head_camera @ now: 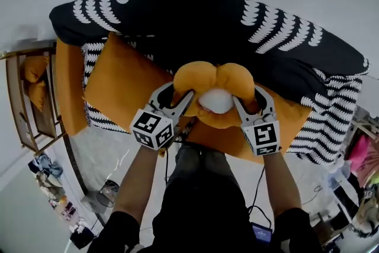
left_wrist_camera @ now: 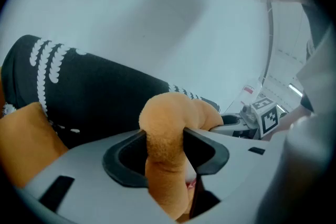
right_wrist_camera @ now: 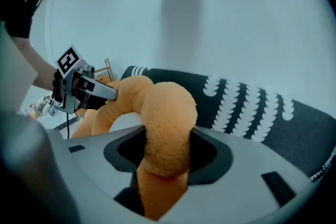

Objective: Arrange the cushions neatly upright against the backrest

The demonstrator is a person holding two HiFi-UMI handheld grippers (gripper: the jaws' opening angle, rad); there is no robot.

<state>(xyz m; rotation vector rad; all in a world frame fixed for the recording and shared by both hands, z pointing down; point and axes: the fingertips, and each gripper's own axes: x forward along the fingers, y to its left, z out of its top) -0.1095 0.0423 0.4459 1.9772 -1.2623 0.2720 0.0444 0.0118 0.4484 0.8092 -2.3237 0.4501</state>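
Closest to me are the person's two forearms (head_camera: 137, 178), stretched forward with a gripper in each hand. The left gripper (head_camera: 183, 99) pinches one side of a plush orange cushion (head_camera: 214, 81), its jaws pressed into the fabric so that the plush bulges up between them. The right gripper (head_camera: 240, 105) has the same bite on the other side. The cushion hangs bunched between the two, folded into two rounded lobes with a white patch showing at its middle. It is held up over the sofa's orange seat pad (head_camera: 124, 83), short of the backrest and not leaning on it. Behind it runs the backrest (head_camera: 177, 21), draped in black cloth with white scalloped stripes. Off to the left stands a wooden shelf (head_camera: 16, 105) holding another orange cushion (head_camera: 34, 68).
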